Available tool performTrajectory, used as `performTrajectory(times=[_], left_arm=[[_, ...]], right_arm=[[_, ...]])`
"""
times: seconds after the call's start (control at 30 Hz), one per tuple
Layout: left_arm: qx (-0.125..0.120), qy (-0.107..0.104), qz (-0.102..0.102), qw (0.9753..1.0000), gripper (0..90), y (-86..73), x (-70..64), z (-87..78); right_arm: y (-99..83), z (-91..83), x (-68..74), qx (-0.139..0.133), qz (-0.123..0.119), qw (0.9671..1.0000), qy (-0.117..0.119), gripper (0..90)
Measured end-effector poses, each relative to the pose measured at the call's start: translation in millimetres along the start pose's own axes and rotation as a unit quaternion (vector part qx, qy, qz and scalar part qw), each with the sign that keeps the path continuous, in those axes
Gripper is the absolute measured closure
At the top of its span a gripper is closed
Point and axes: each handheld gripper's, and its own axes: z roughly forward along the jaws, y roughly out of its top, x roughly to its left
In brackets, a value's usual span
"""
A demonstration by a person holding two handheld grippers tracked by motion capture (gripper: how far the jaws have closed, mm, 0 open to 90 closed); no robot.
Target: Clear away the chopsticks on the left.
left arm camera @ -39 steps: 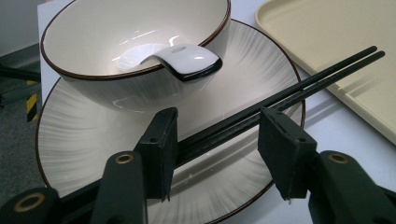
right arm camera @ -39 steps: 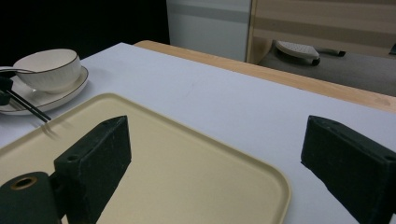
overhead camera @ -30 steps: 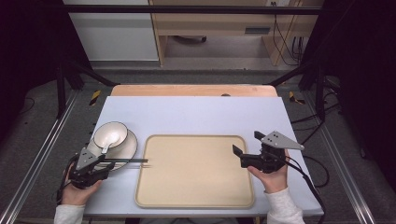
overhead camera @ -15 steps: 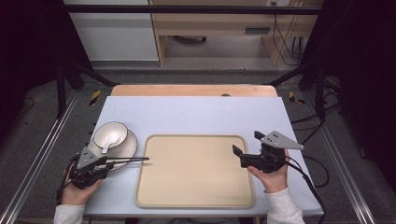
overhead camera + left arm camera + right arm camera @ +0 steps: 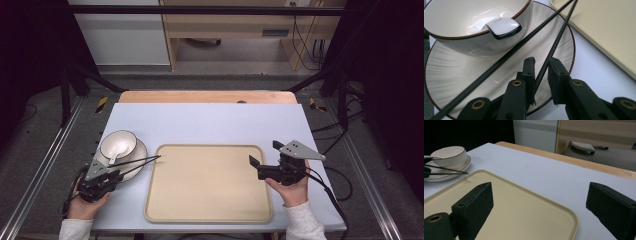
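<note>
The high view looks forward and down from above the person's side. The left gripper view sits very close to the plate (image 5: 454,82) at 9 o'clock. The right gripper view, low at 3 o'clock, faces across the tray (image 5: 529,220); all share the bowl (image 5: 118,144)

Glossy glazed ceramic bowl (image 5: 474,27) and ribbed plate (image 5: 454,80), thin matt black chopsticks (image 5: 549,52), matt speckled beige plastic-looking tray (image 5: 207,182).

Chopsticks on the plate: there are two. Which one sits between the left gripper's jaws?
The chopstick nearer the tray: this chopstick runs down into the gap between the left gripper jaws. The other chopstick passes beside them, closer to the bowl.
</note>
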Motion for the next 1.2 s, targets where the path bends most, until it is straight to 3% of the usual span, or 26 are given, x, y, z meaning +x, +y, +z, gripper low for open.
performTrajectory(times=[0.17,0.53,0.67,1.03,1.2], left_arm=[[0.001,-0.003,-0.001,1.0000,81.9,0.4,-1.1,0.8],[-0.001,-0.011,-0.019,0.9998,80.9,9.2,-1.7,7.2],[0.010,-0.010,-0.022,0.9996,82.4,11.4,-2.7,11.4],[0.006,-0.016,-0.031,0.9994,85.6,12.2,-5.4,9.0],[-0.011,-0.014,-0.039,0.9991,85.7,15.1,-10.3,3.8]], right_arm=[[0.1,0.0,0.0,0.001,0.002,1.0000,0.000,7.6],[0.3,-0.1,0.0,0.001,0.002,1.0000,0.001,7.5],[0.5,-0.8,-0.6,0.000,0.001,1.0000,0.002,7.5],[0.8,-1.0,-0.8,-0.001,0.003,1.0000,0.003,7.5],[1.0,-1.2,-1.3,-0.001,0.004,1.0000,0.002,7.2]])
